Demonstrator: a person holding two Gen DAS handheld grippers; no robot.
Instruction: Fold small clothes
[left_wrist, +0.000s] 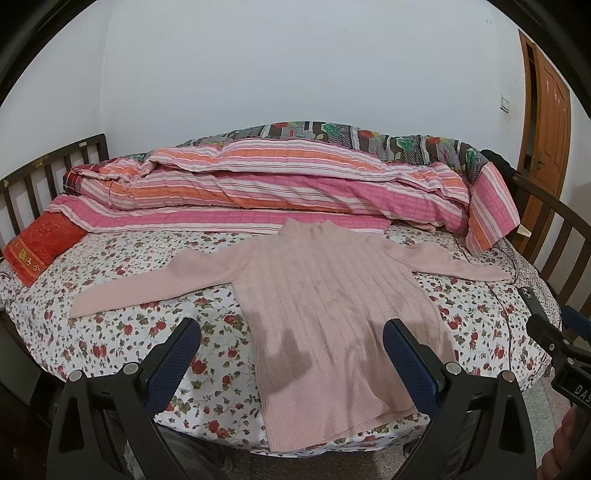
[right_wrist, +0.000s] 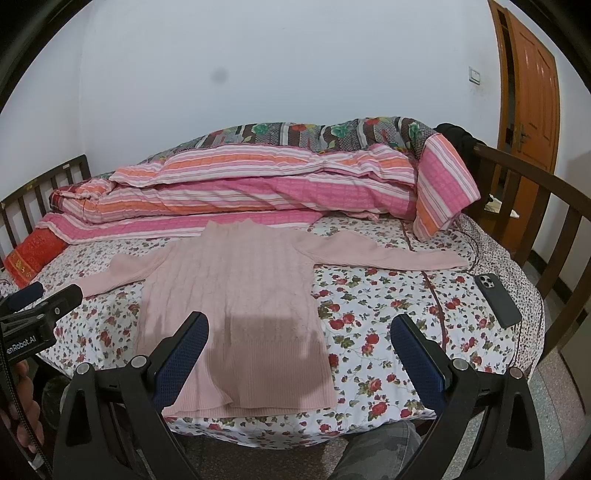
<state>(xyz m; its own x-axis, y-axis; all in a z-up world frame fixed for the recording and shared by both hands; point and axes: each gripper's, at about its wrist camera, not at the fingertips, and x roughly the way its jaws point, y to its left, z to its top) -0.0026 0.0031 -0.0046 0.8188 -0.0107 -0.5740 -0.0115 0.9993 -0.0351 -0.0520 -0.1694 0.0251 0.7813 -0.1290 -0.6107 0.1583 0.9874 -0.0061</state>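
On the bed (left_wrist: 155, 325), at its far left end, a red cushion (left_wrist: 40, 247) with gold lettering leaned against the dark slatted headboard (left_wrist: 40, 173). Beside it, along the wall side, a pink-and-orange striped quilt (left_wrist: 258, 184) lay bundled lengthwise, with a dark floral blanket (left_wrist: 369, 138) showing behind it. In front of the quilt, a pink ribbed sweater (left_wrist: 325, 306) was spread flat and unfolded on the flower-print sheet, its collar touching the quilt's edge, both sleeves stretched out to the sides, and its hem reaching the near edge of the mattress. The left tongs (left_wrist: 291, 354) hovered above that hem with the blue-padded fingers (left_wrist: 173, 365) wide apart and nothing between them, the left finger over the sheet and the right one over the sweater's lower corner. The right tongs (right_wrist: 299, 354) likewise stood wide and empty, the left finger (right_wrist: 184, 358) over the sweater's hem area and the other over bare sheet to its right. Neither pair touched the fabric, as far as the views showed. Farther right, a dark phone (right_wrist: 496, 301) lay face down on the sheet, just below the tip of the right sleeve. Beyond it rose the curved wooden footboard (right_wrist: 535, 192), and past that an orange-brown door (right_wrist: 532, 92) in the white wall.
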